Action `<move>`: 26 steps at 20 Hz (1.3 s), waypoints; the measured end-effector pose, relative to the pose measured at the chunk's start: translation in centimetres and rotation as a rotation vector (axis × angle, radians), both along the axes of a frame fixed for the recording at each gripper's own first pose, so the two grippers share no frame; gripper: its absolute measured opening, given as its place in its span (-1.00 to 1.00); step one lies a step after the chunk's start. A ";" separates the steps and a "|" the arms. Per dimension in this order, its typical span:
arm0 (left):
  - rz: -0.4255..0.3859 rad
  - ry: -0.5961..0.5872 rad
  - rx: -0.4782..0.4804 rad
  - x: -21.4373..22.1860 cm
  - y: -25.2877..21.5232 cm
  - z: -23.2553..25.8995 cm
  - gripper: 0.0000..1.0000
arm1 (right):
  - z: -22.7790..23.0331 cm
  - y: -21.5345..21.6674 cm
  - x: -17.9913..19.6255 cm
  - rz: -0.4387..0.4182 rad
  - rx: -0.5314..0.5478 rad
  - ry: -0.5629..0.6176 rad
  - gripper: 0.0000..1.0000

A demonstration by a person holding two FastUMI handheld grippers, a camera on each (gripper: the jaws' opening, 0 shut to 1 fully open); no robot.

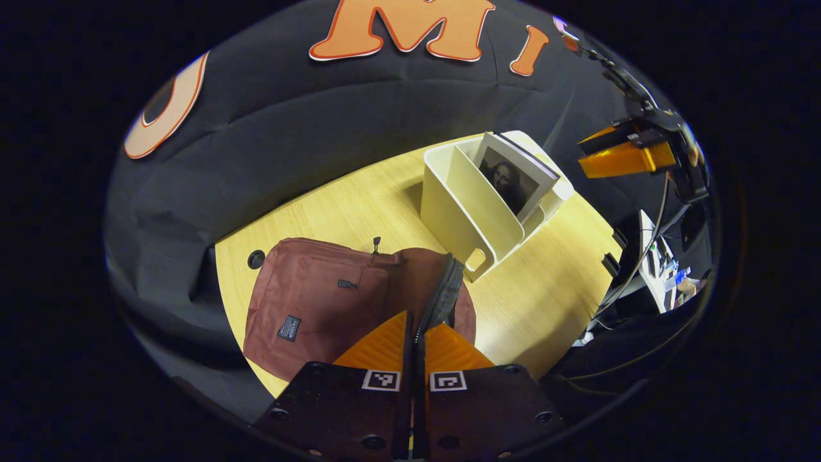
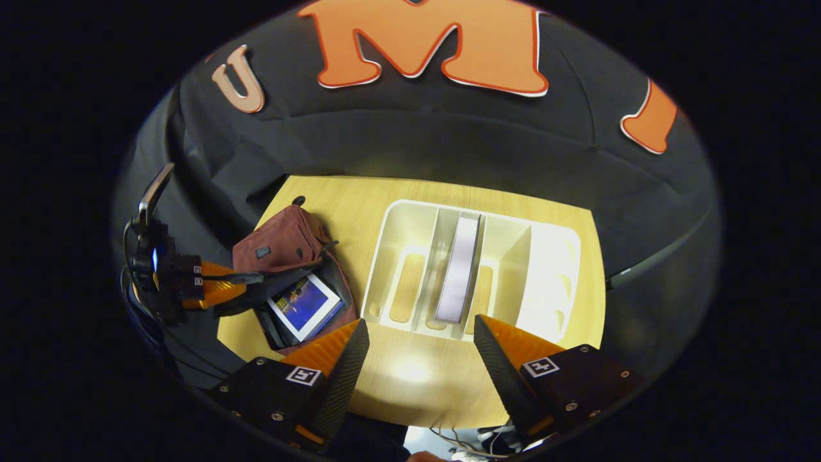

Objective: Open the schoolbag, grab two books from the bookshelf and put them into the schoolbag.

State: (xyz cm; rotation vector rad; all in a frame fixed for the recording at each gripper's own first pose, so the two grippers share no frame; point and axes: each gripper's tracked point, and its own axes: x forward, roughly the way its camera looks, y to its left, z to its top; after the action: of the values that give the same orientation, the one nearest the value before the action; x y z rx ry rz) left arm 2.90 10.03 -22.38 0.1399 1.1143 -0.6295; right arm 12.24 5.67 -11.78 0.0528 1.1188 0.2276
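The maroon schoolbag (image 1: 308,301) lies on the wooden table, and my left gripper (image 1: 417,333) is shut on its zipped flap edge, holding it up. In the right gripper view the schoolbag (image 2: 282,244) gapes open with a blue-covered book (image 2: 303,307) lying inside, and the left gripper (image 2: 253,280) holds the flap. A white bookshelf rack (image 2: 545,269) holds one upright book (image 2: 460,266), seen edge-on. My right gripper (image 2: 420,340) hovers open above the rack's near edge, empty. The left gripper view shows that book's portrait cover (image 1: 510,179) in the rack (image 1: 462,205), with the right gripper (image 1: 582,155) above it.
The rack's other slots (image 2: 407,282) stand empty. Bare table (image 2: 397,372) lies between rack and front edge. A cable hole (image 1: 256,259) is near the bag. Cables and equipment (image 1: 660,269) sit past the table's right edge.
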 end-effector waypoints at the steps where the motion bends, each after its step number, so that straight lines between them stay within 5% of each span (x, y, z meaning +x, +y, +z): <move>1: 0.007 0.004 0.002 -0.1 0.2 0.0 -0.94 | -0.6 -0.4 0.7 -0.017 0.015 0.033 0.95; 8: 0.052 0.029 0.037 -0.4 1.1 -0.8 -0.94 | -6.1 -1.6 5.1 -0.034 -0.041 0.141 0.90; 14: 0.068 0.044 0.065 -0.9 1.5 -0.6 -0.94 | -9.3 -1.4 6.7 -0.034 -0.090 0.210 0.24; 15: 0.072 0.047 0.062 -1.1 1.4 -0.7 -0.94 | -9.5 -1.6 6.9 -0.038 -0.092 0.220 -0.13; 16: 0.077 0.049 0.057 -1.3 1.2 -0.7 -0.94 | -9.8 -1.8 7.0 -0.044 -0.097 0.230 -0.04; 22: 0.104 0.062 0.032 -1.8 0.8 -1.0 -0.94 | -11.0 -2.4 7.6 -0.098 -0.133 0.234 -0.26; 23: 0.101 0.061 0.029 -1.8 0.7 -1.1 -0.94 | -11.0 -2.5 7.4 -0.093 -0.142 0.237 -0.47; 24: 0.103 0.060 0.028 -1.8 1.0 -1.0 -0.94 | -10.8 -2.5 7.2 -0.094 -0.140 0.239 -0.14; 26: 0.105 0.059 0.021 -1.8 1.0 -1.3 -0.94 | -10.1 -2.5 7.0 -0.099 -0.133 0.230 -0.34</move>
State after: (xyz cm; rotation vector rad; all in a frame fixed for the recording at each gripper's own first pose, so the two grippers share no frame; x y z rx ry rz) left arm 1.09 11.00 -23.65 0.0809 1.1782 -0.5311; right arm 19.23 3.18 -21.89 0.0163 1.3541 0.0586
